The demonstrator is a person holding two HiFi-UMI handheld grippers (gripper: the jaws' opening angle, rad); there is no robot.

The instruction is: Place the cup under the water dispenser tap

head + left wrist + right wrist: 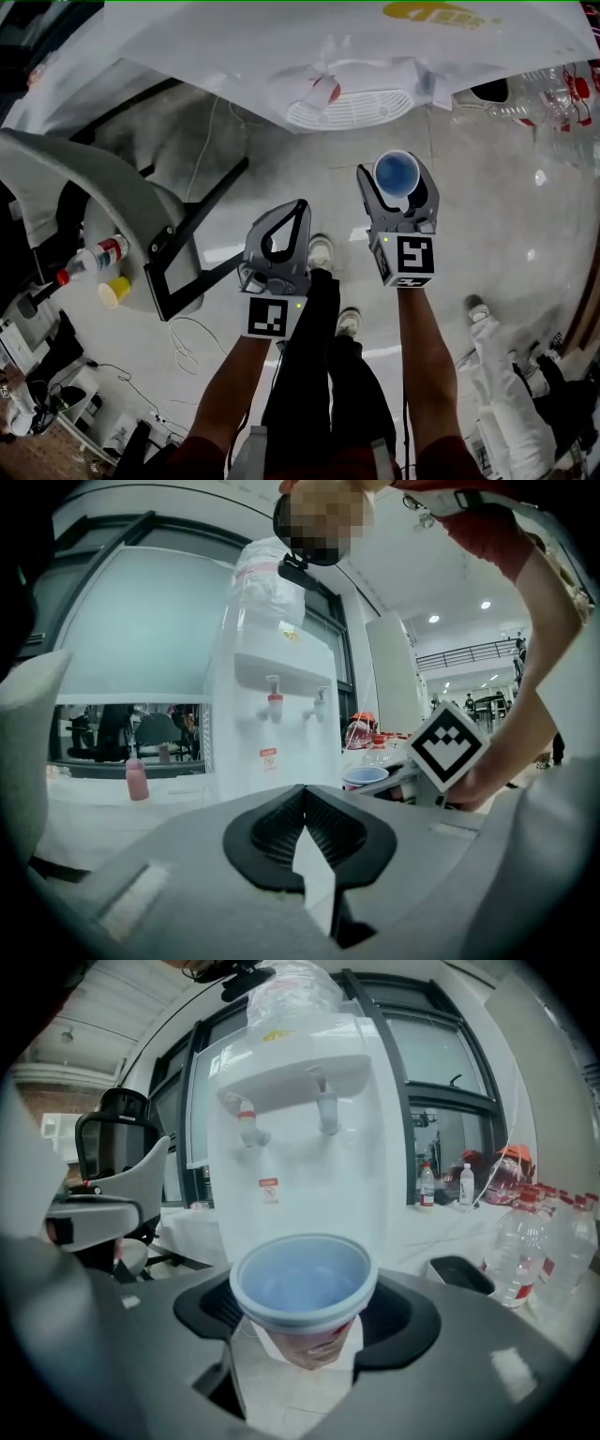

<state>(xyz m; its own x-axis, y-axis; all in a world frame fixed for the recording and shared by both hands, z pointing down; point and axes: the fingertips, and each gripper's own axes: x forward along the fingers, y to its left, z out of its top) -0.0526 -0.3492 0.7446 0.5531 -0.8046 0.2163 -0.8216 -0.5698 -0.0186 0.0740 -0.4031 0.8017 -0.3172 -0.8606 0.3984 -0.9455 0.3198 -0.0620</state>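
A paper cup [397, 173] with a pale blue inside and red print sits upright between the jaws of my right gripper [396, 180], which is shut on it. In the right gripper view the cup [302, 1290] fills the space in front of the white water dispenser [309, 1147], whose two taps [286, 1115] hang above and beyond it. From the head view the dispenser's drip grille [349, 109] and red tap [324, 91] lie ahead of the cup. My left gripper [300, 208] hangs beside it, shut and empty. The left gripper view shows the dispenser [272, 733] and the cup [364, 777].
A grey chair [103, 187] with a black frame stands at the left, with a bottle [94, 258] and a yellow cup [114, 291] by it. Clear plastic bottles [562, 94] crowd the right of the dispenser. Another person's legs [506, 375] stand at the lower right.
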